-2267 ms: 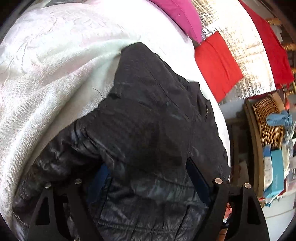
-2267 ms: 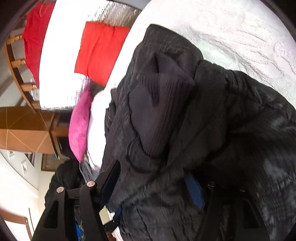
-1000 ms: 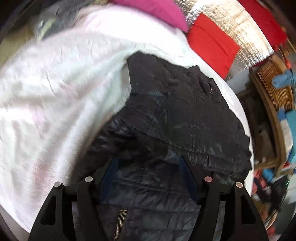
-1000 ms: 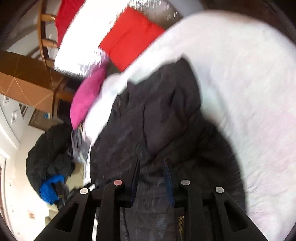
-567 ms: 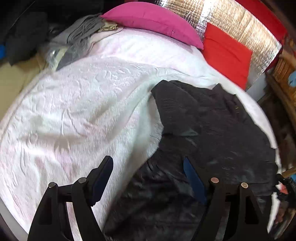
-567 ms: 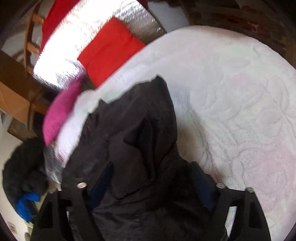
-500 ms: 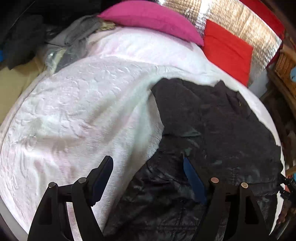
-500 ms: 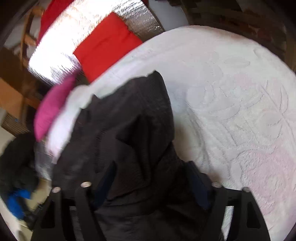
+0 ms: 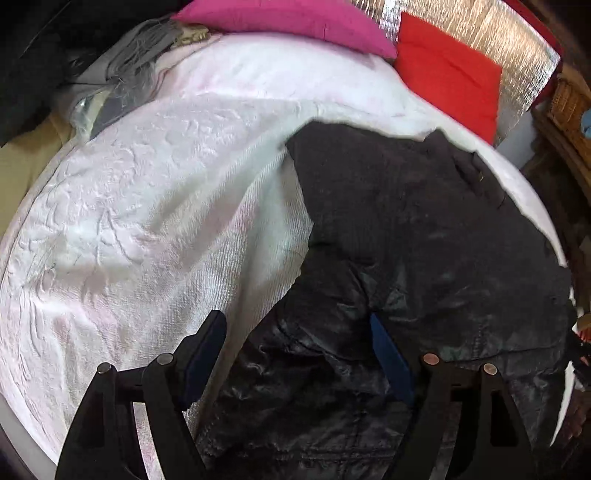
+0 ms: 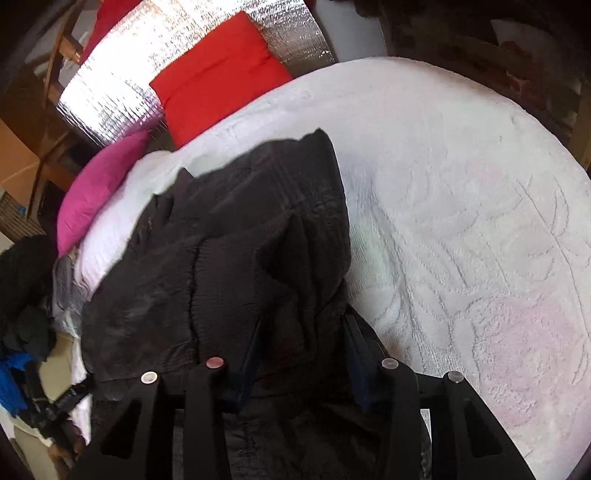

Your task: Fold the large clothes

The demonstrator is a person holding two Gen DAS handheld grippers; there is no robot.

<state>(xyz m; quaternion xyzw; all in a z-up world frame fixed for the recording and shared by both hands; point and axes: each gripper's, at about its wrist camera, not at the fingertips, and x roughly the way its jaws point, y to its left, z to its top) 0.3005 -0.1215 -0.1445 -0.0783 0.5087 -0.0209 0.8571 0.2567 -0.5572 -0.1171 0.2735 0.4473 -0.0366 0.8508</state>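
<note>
A black quilted jacket [image 9: 417, 236] lies folded in a heap on a white bedspread [image 9: 147, 206]. My left gripper [image 9: 299, 350] is open above the jacket's near left edge, with fabric below the gap but not pinched. In the right wrist view the same jacket [image 10: 236, 240] fills the middle, with a knitted collar or cuff on top. My right gripper [image 10: 301, 354] hovers over the jacket's near end, its blue-padded jaws partly apart with fabric between them; I cannot tell whether they pinch it.
A pink pillow [image 9: 288, 18] and a red cushion [image 9: 447, 74] lie at the head of the bed against silver foil [image 10: 122, 85]. Grey clothes [image 9: 125, 74] are piled at the far left. A wicker basket [image 9: 572, 99] stands at the right. The bedspread [image 10: 461, 206] is bare to the right.
Both grippers let go of the jacket and pulled back and up from it, so more of the bed shows. The right jaws have narrowed since half a second ago.
</note>
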